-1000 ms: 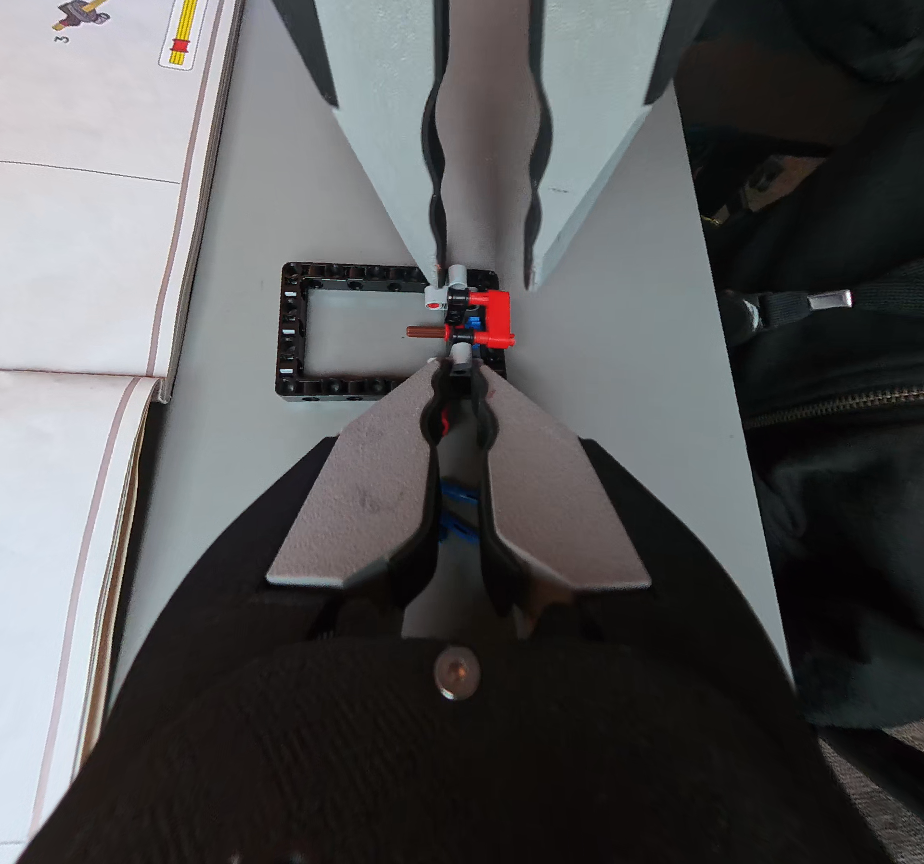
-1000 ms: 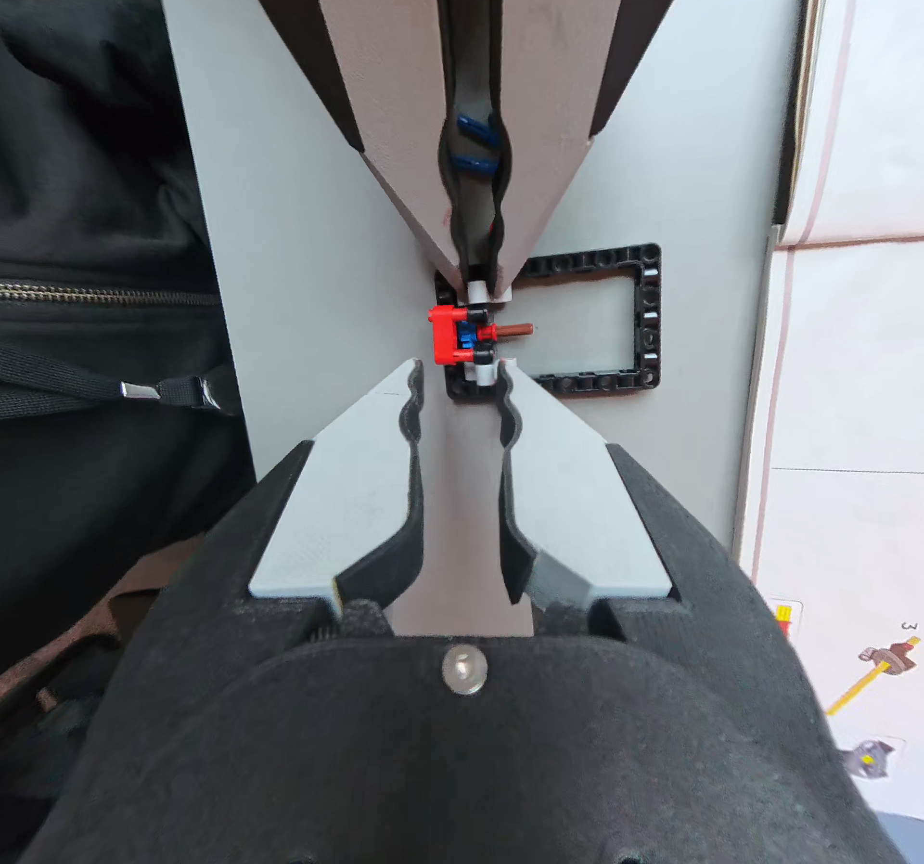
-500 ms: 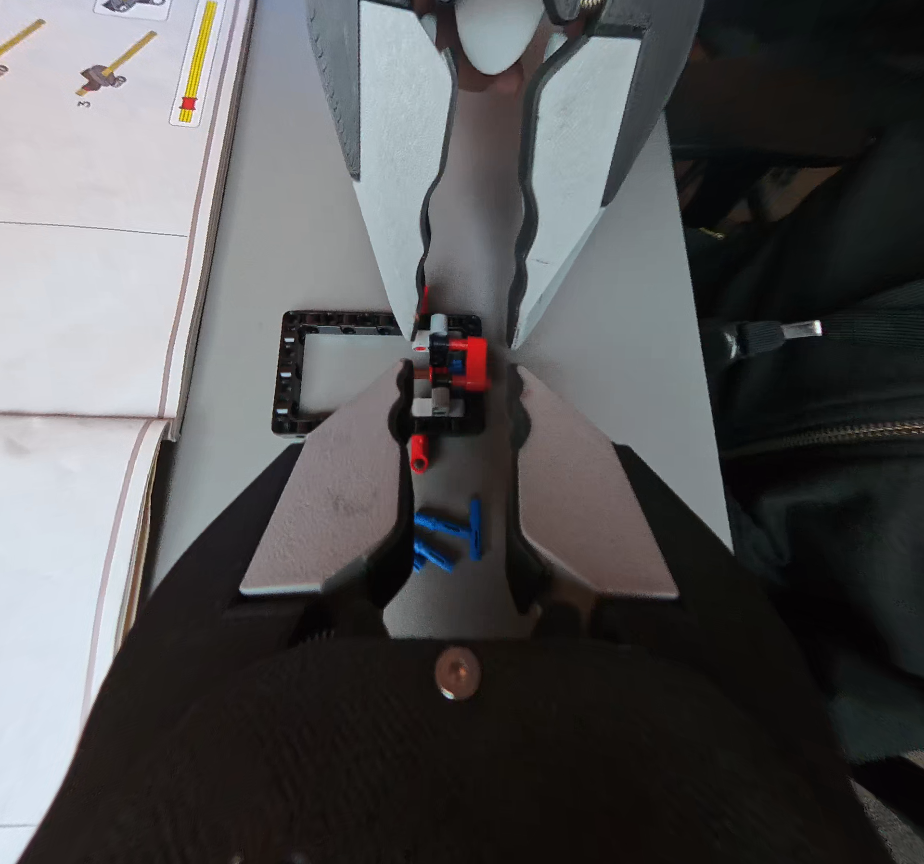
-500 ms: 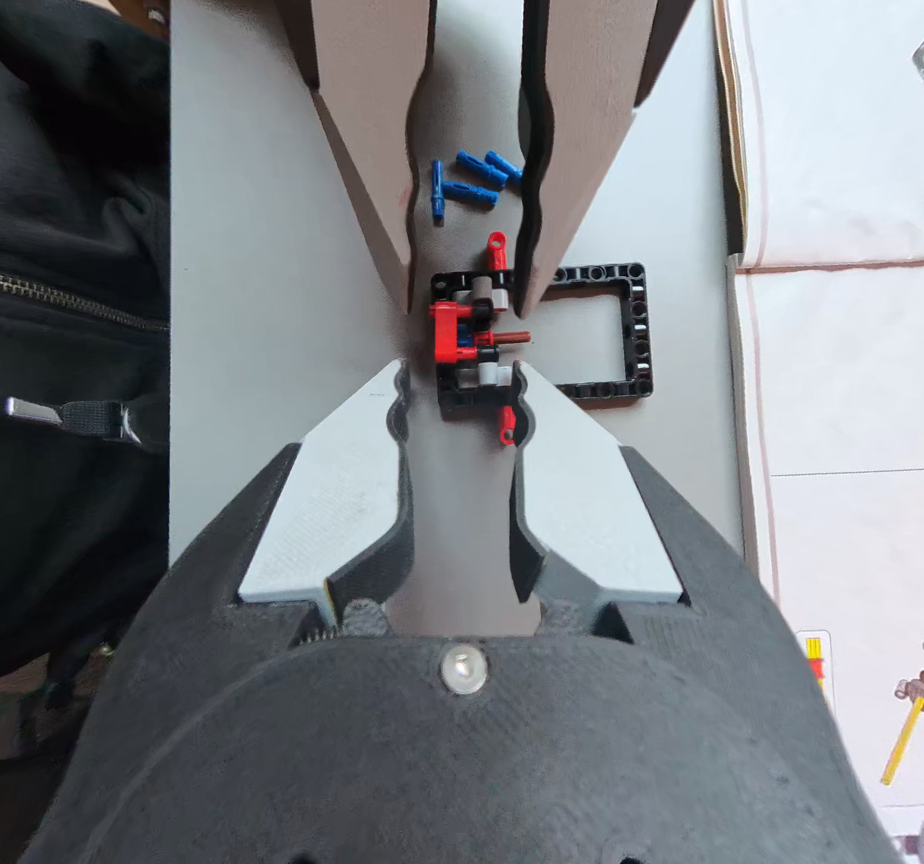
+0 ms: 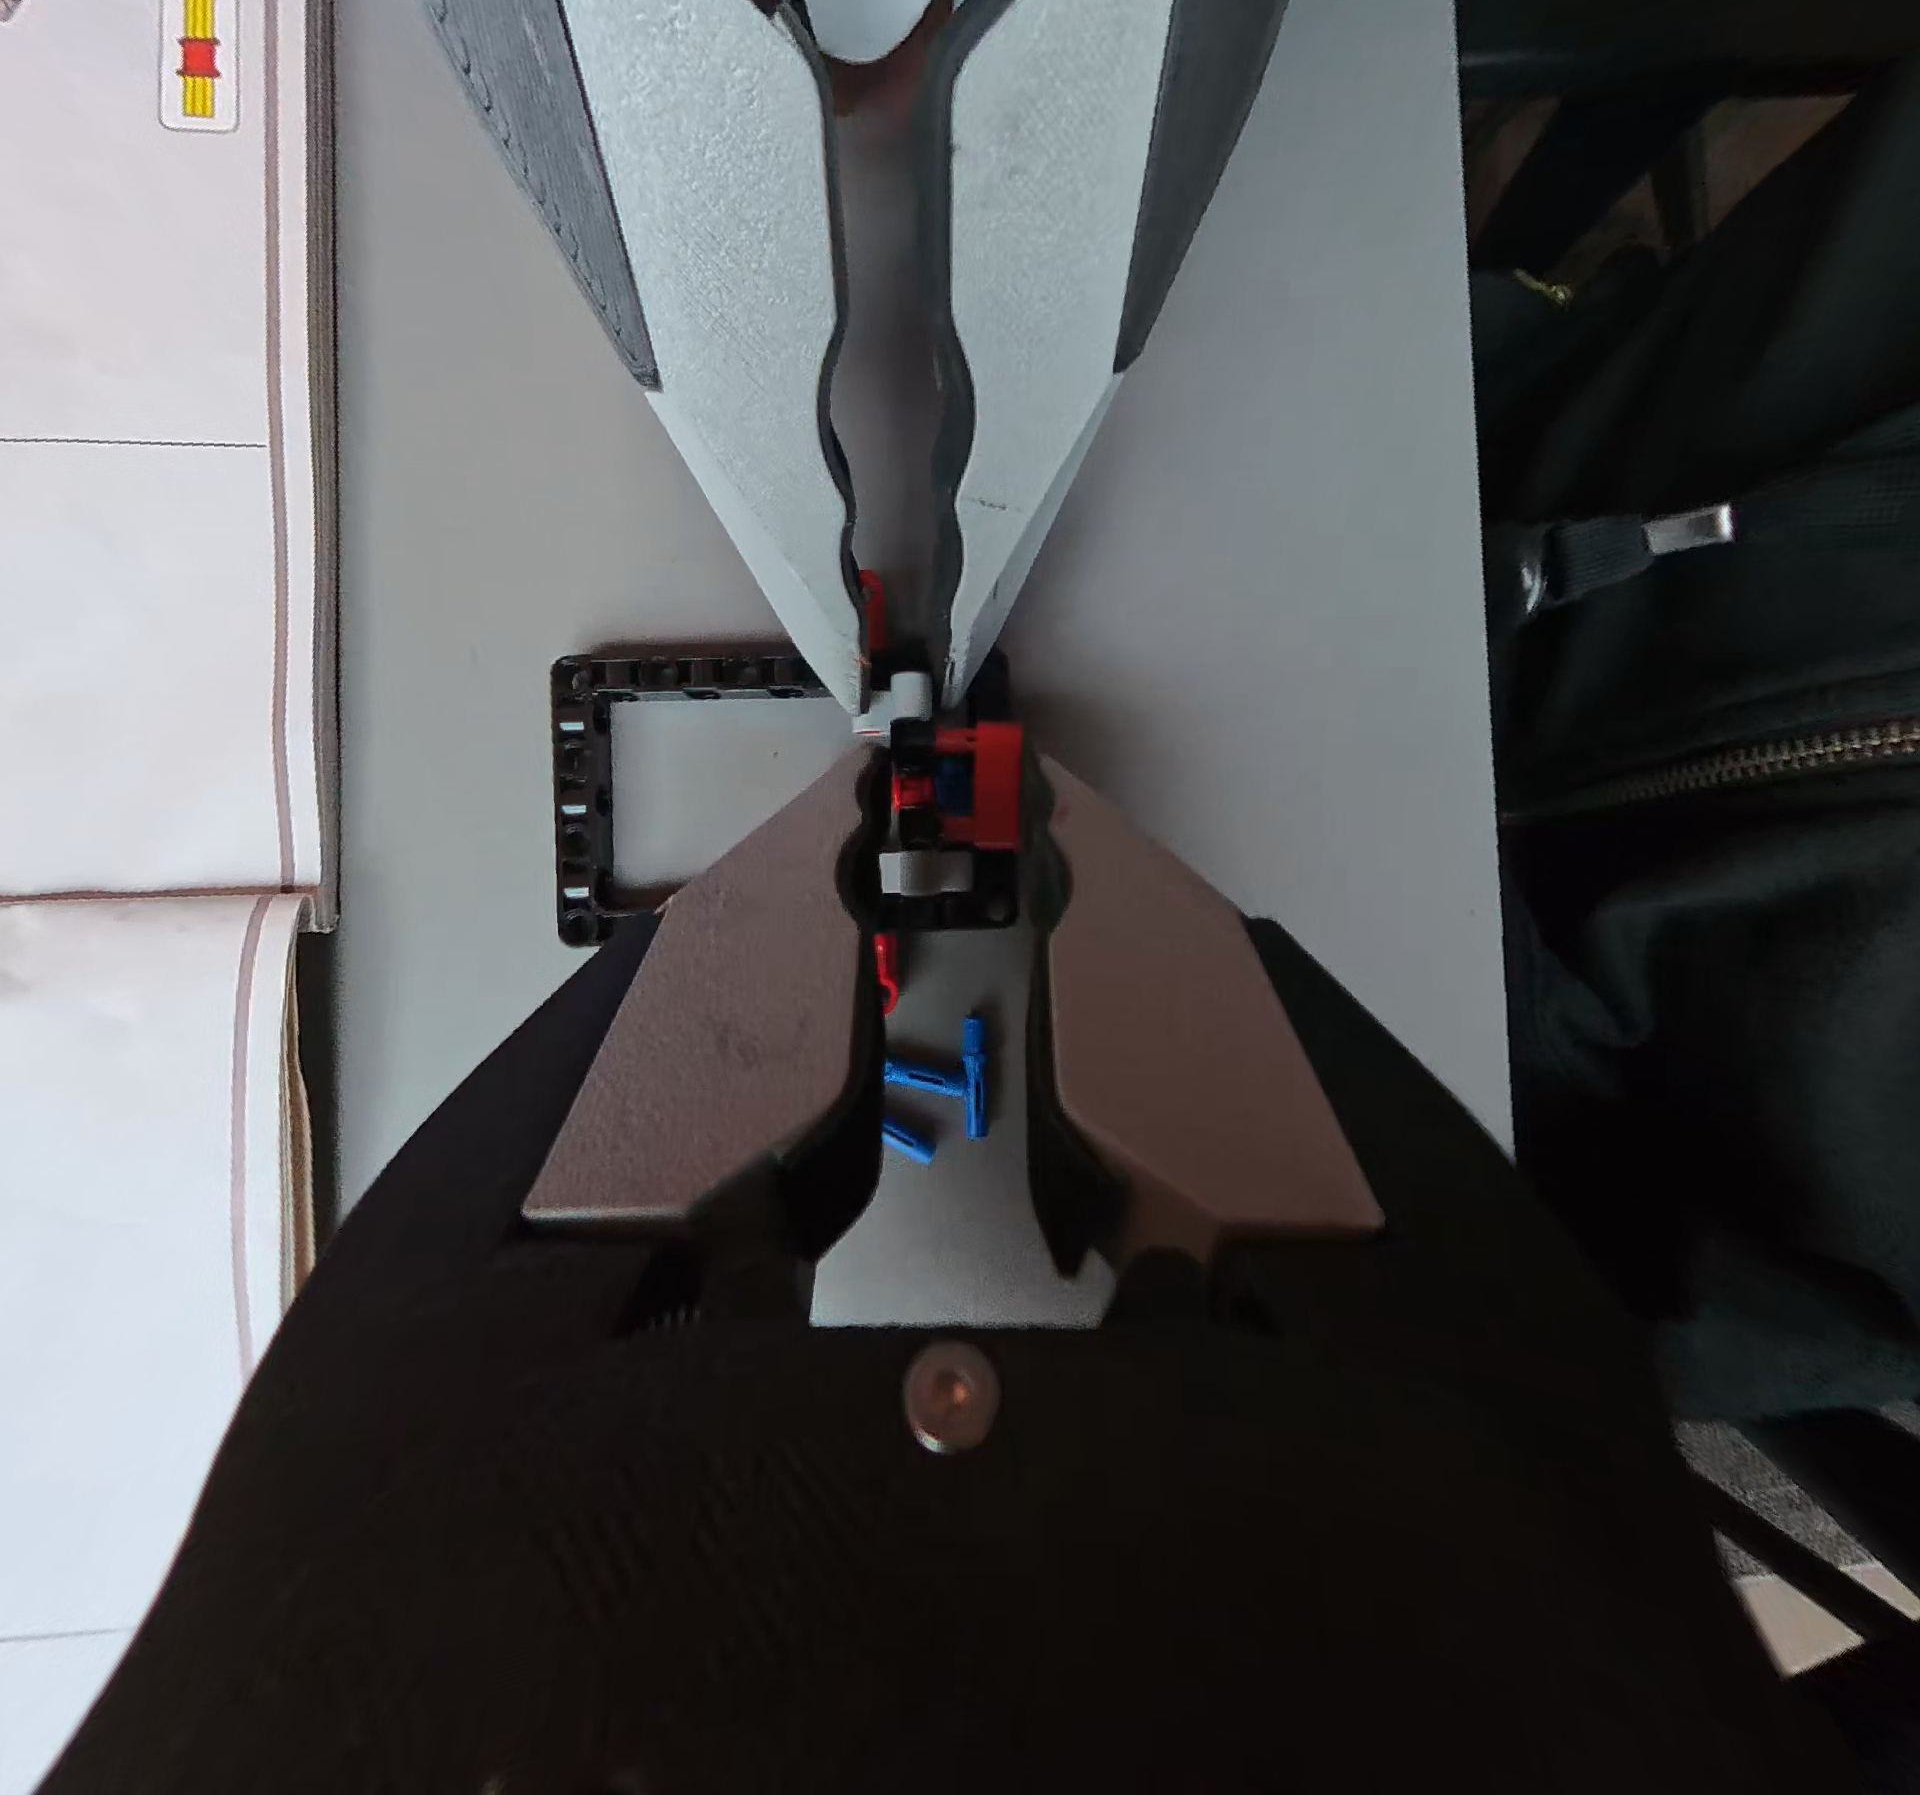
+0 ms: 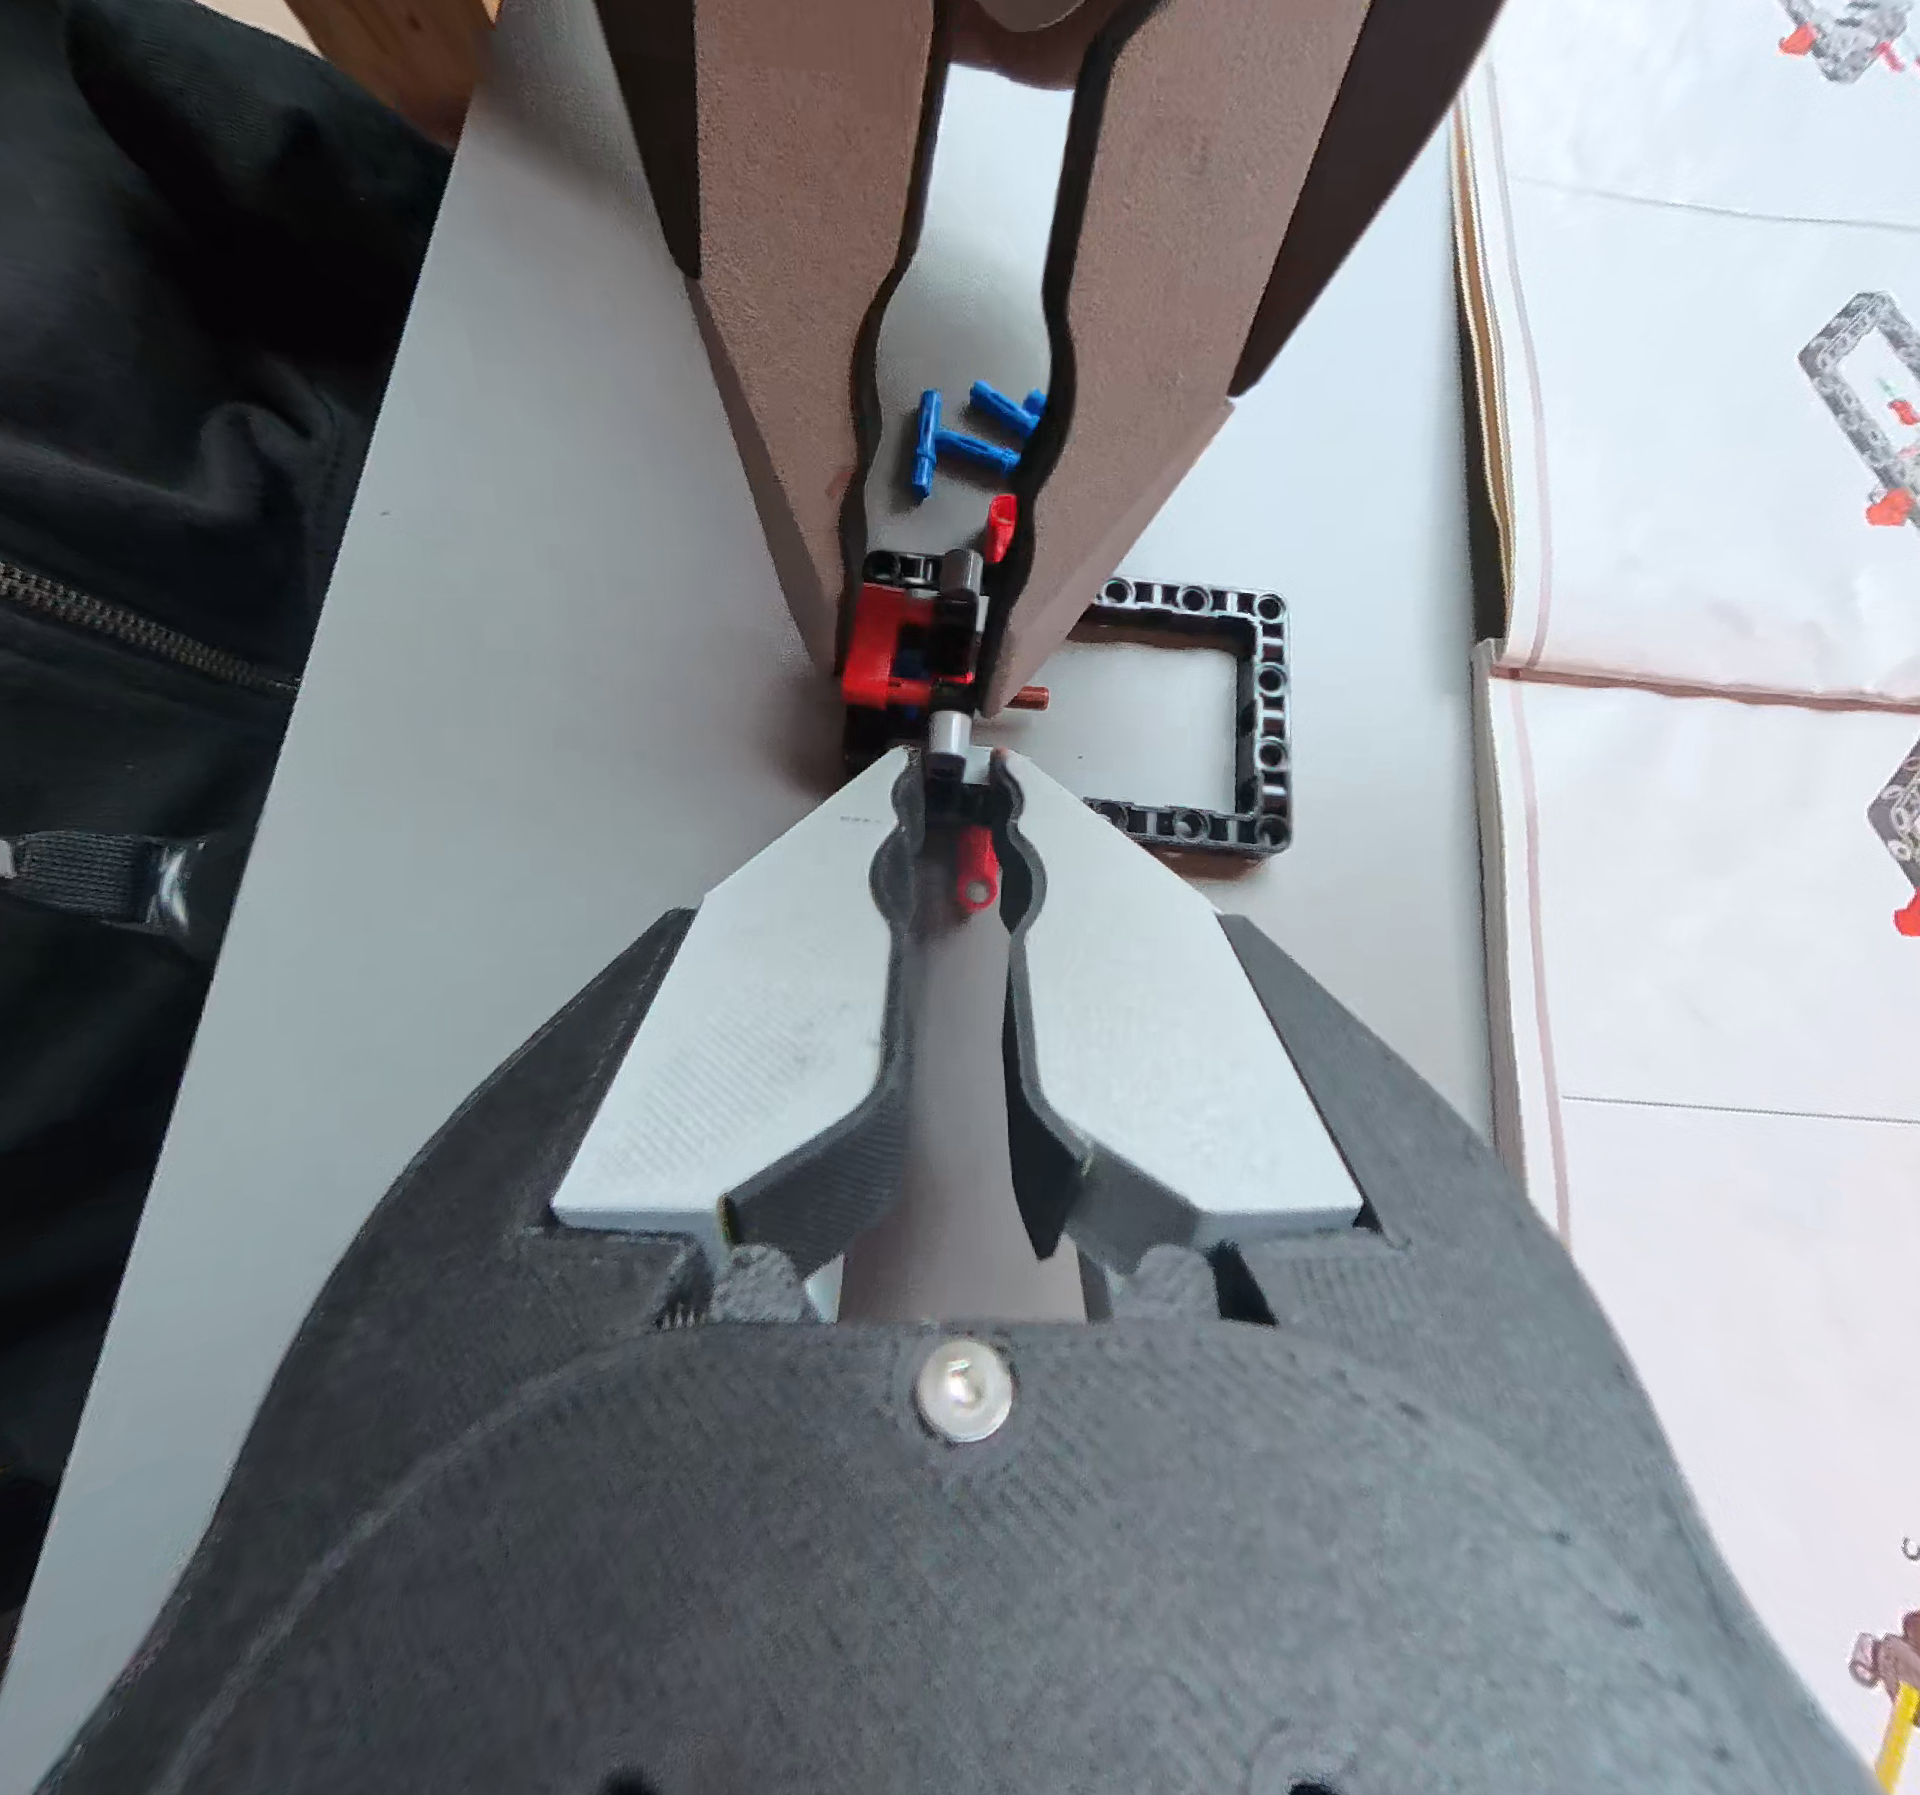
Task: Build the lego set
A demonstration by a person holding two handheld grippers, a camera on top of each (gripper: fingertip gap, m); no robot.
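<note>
The lego assembly sits on the table at centre; the frame at its 9 o'clock, the booklet beyond, 3 pins at 6, the bag at 3.

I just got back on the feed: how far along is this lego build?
Early, I'd judge. Done: a small black, red and grey sub-assembly is pinned together beside the large black frame. In hand: the right tongs pinch its grey axle end, and the left tongs stand open around it. Left: the blue pins lie loose on the table, and the frame looks otherwise bare.
</note>
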